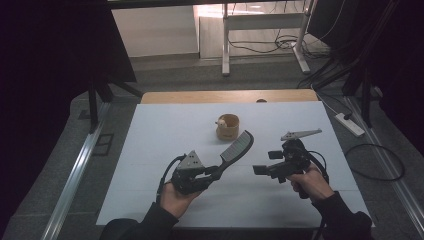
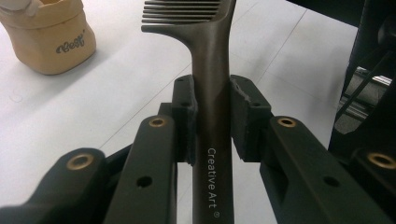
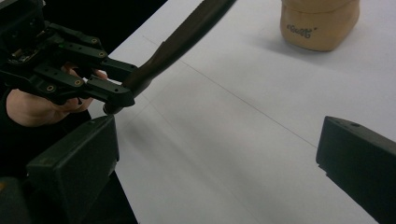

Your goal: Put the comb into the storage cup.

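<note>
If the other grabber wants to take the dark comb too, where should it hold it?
Probably the bare neck of the dark plastic comb, between the left gripper clamped on its handle and the teeth. Come in from the right gripper's side, fingers across the narrow neck; the teeth are too thin to pinch safely.

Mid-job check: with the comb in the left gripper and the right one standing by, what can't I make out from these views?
- Dark plastic comb: the left gripper view's top edge cuts off its teeth; the bottom edge cuts the handle.
- Small tan cup: contents too small in the high view; rim cut off in both gripper views.
- Left gripper: in the high view, too small to show its pads on the handle.
- Right gripper: frame edges cut off its open jaws.
</note>
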Tool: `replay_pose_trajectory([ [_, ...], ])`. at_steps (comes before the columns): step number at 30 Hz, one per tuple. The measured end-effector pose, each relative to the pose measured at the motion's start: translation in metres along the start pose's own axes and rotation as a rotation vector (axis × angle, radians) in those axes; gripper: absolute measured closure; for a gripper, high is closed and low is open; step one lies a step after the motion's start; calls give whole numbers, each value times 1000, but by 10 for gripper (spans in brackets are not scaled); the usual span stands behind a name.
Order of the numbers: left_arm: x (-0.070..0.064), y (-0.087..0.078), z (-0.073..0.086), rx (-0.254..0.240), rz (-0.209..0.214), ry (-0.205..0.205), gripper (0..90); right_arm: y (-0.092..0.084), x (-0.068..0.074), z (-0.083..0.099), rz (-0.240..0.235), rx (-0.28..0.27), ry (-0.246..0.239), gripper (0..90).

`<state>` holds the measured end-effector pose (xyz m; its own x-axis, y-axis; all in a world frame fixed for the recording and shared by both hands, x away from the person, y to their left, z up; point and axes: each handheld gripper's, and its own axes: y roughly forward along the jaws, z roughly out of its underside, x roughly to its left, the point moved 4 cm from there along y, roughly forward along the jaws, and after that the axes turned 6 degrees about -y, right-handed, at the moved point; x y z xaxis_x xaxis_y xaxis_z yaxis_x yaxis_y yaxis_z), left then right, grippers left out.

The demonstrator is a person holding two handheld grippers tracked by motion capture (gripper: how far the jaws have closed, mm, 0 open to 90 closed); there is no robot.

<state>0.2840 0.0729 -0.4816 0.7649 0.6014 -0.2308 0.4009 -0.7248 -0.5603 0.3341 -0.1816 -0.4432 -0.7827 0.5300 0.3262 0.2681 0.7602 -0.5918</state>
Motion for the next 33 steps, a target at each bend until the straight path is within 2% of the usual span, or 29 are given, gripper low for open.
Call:
replay_pose_trajectory([
  [14, -3, 2, -2, -18, 3, 9, 719, 19, 9, -17, -30, 37, -15, 0],
  [18, -4, 2, -2, -22, 7, 13, 719, 23, 11, -22, -47, 37, -6, 0],
  [33, -6, 2, -2, -27, 12, 21, 719, 33, 2, -35, -62, 25, 25, 0],
])
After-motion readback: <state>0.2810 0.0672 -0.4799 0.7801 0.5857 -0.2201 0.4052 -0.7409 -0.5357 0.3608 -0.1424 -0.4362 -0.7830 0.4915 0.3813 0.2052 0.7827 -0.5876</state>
